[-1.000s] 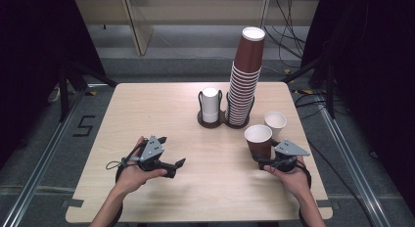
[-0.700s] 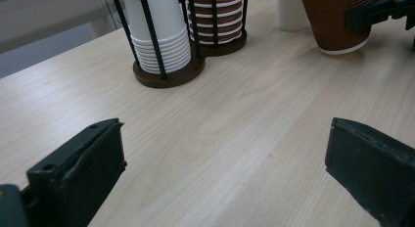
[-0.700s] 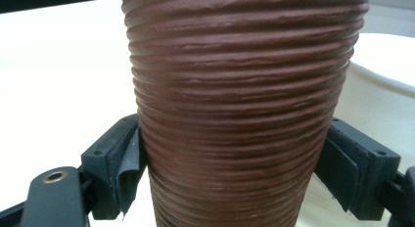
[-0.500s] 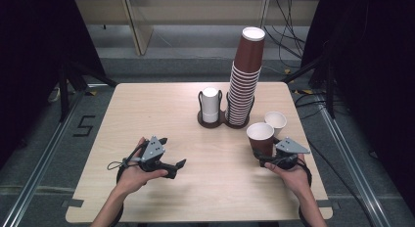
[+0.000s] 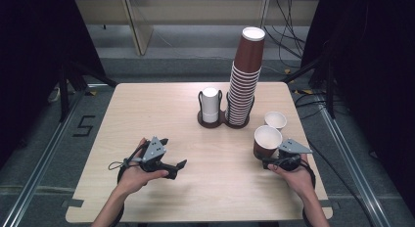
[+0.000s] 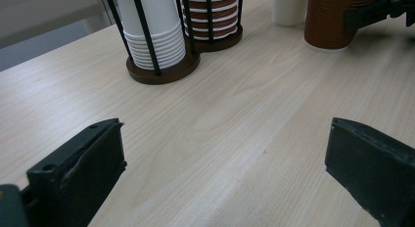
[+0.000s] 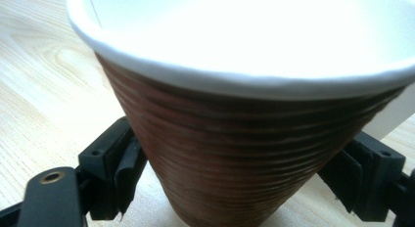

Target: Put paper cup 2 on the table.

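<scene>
The light wooden table is taking up the middle of the high view, with a person's forearms coming in from the bottom edge. At upper centre of that view a tall stack of brown paper cups is standing in the right ring of a dark double cup holder, while a short stack of white cups is sitting in its left ring. The left gripper view is showing what the high view cannot: the thin black wire uprights caging the white cups and the separate rims layered at the bottom of each stack.

A single brown ribbed paper cup is standing upright at the right of the high view, just beside a smaller white cup behind it; both are showing bare white insides. The right gripper view is bringing the brown cup up close, with its white rim and ribbed wall.

The right gripper is bracketing the cup's lower wall; its jaws have just been opening, and the pads are standing at the wall, though whether they are pressing it cannot be told. The left gripper, at lower left of the high view, is released, its jaws spread wide over bare wood.
</scene>
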`<state>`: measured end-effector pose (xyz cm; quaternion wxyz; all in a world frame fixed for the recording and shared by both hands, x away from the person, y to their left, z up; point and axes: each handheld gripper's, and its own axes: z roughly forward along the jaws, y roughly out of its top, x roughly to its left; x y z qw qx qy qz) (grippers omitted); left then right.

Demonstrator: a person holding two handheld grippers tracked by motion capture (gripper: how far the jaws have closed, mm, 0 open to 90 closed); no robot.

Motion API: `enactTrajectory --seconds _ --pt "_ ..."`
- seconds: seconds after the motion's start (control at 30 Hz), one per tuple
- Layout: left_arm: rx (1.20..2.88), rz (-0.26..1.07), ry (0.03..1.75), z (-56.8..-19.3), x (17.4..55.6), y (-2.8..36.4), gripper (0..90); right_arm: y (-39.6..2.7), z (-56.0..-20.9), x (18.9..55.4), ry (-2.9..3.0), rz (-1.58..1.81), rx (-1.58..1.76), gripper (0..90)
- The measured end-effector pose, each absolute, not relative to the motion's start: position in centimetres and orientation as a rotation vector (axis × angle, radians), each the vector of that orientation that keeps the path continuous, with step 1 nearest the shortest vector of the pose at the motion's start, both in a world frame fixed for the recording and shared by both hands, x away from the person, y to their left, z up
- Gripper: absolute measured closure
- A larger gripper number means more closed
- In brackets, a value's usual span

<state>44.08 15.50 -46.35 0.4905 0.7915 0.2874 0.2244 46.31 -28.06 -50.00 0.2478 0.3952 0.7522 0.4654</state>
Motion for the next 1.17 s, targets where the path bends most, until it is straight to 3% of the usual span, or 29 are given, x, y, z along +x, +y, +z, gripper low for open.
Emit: enactTrajectory --seconds 0.27,1.17 --pt "1.926 0.538 0.704 -46.7 44.2 15.7 0.7 -27.9 -49.8 46.1 2.079 1.273 1.117 1.1" --pt "1.867 0.487 0.753 -49.1 44.6 15.6 0.3 -31.7 -49.4 40.8 1.859 1.288 1.152 0.7"
